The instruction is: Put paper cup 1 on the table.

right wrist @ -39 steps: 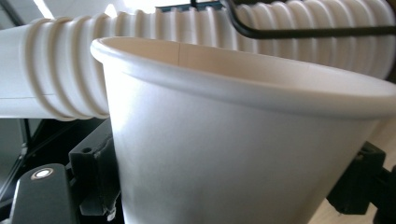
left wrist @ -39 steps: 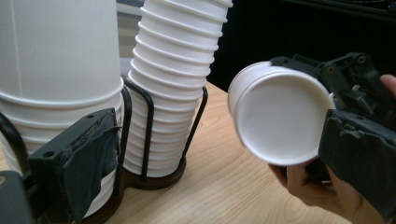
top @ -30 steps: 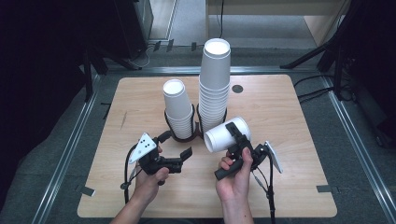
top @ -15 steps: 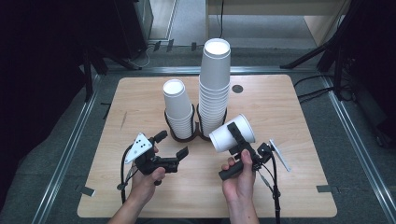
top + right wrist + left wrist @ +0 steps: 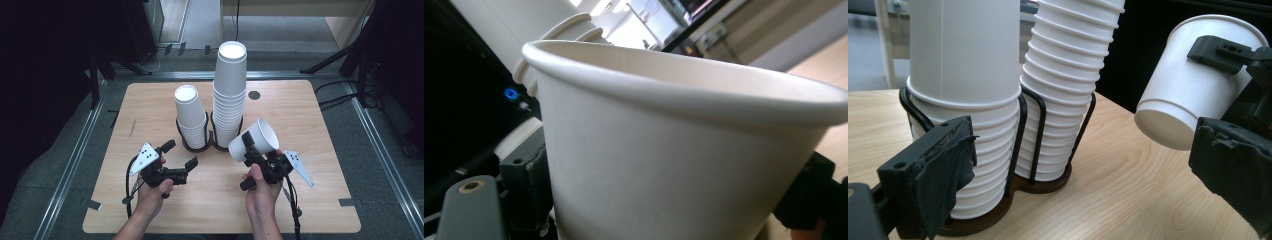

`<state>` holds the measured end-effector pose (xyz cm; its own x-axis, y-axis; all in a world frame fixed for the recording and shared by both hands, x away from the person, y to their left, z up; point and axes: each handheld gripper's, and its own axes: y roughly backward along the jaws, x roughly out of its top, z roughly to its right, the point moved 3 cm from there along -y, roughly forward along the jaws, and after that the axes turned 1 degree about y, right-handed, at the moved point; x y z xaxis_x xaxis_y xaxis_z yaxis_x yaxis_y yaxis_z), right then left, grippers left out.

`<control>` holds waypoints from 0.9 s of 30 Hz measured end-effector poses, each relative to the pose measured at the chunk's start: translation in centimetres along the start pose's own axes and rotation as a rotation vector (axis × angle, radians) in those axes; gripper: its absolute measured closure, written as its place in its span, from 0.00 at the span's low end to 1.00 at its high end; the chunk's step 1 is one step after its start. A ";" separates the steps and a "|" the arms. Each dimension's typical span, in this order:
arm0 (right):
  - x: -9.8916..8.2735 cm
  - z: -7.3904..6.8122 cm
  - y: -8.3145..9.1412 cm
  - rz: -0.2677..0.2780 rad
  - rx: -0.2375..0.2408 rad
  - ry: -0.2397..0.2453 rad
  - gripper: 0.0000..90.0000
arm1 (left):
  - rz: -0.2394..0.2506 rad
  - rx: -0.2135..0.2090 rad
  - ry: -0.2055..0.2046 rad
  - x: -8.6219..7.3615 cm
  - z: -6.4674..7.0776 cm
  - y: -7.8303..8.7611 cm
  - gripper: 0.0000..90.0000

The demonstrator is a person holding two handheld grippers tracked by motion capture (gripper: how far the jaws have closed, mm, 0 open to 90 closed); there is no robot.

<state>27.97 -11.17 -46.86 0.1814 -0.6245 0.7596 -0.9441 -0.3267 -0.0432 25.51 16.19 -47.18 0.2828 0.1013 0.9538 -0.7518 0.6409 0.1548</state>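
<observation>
My right hand-held gripper (image 5: 248, 148) is clamped on a single white paper cup (image 5: 254, 140), tilted with its mouth up and toward the right edge of the counter (image 5: 320, 200), just off the holder (image 5: 206, 146) at counter middle. My left hand-held gripper (image 5: 179, 154) stands open and holds nothing, facing the short stack (image 5: 190, 116). To seat the cup well, I'd level it, line it over a stack and lower gently without squeezing harder. The cup looks clean, thin-walled, rolled at the rim, undented.
</observation>
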 end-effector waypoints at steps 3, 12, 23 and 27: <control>0.2 -0.2 0.2 0.021 0.005 0.074 0.17 | 0.003 0.004 0.003 0.0 -0.1 0.1 0.00; 1.3 -0.4 0.0 0.037 -0.051 0.330 0.17 | -0.003 0.013 -0.003 0.0 -0.4 0.4 0.00; 2.9 1.3 -0.6 0.042 -0.125 0.530 0.17 | -0.004 0.023 0.010 -0.2 -1.1 0.7 0.00; 3.3 1.7 -1.1 0.044 -0.136 0.617 0.17 | -0.003 0.031 0.007 -0.2 -1.5 1.0 0.00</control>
<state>30.04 -14.11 -45.36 -0.0119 -0.0976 0.9952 -0.9810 -0.1917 -0.0306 25.61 17.88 -47.57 0.2890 0.1049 0.9516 -0.7689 0.6177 0.1654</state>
